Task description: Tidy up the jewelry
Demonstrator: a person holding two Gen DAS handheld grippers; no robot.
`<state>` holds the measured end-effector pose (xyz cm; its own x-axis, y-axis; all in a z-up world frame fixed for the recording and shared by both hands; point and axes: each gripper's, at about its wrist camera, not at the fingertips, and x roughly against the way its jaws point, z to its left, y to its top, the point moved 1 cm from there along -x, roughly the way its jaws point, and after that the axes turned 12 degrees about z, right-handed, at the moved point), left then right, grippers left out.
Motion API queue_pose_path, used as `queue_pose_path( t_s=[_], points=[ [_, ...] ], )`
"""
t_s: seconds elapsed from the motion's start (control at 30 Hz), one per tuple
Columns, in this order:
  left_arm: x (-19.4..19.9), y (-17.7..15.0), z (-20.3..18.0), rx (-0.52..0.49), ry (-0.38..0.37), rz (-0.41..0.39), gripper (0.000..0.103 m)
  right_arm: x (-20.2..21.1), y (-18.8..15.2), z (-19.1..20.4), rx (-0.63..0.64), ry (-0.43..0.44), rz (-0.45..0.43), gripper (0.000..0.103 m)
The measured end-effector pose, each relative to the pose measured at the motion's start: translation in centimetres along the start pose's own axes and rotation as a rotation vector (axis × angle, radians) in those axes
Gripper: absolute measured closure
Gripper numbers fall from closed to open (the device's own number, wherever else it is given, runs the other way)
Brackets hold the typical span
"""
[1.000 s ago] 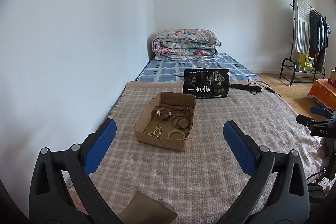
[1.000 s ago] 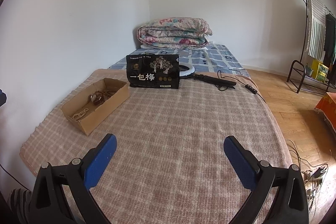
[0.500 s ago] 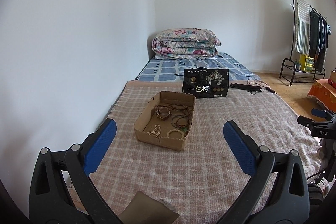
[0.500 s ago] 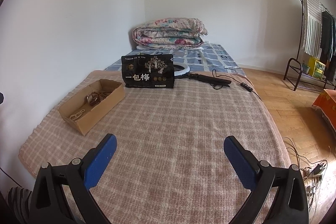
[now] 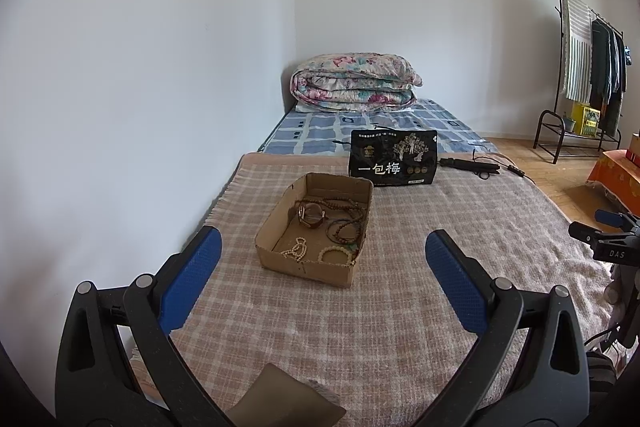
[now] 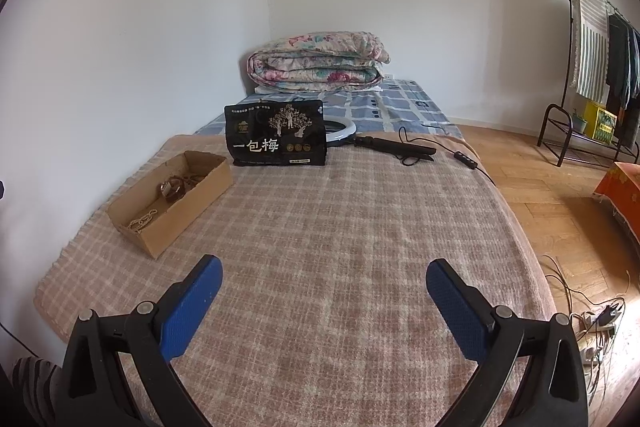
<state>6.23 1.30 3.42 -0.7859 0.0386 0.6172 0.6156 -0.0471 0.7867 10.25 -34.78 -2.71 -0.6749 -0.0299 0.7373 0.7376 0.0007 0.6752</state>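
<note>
Both cameras crept slightly closer; left gripper and right gripper jaws wide, empty; jewelry all inside box at 12 o'clock of left gripper, so sorted or pending.

Pink-and-cream plaid blanket, plain brown cardboard box with dark brown beads and cream beads inside. Black packet with white lettering, floral quilt, blue-checked sheet; blue pads on black arms.
</note>
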Motion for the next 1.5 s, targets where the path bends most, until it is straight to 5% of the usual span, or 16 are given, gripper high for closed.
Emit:
queue_pose_path(
  t_s=[1.5],
  points=[
    [-0.4, -0.4, -0.8, -0.006, -0.008, 0.012, 0.0, -0.9, -1.0, -0.6, -0.024, -0.001, 0.016, 0.0]
  ],
)
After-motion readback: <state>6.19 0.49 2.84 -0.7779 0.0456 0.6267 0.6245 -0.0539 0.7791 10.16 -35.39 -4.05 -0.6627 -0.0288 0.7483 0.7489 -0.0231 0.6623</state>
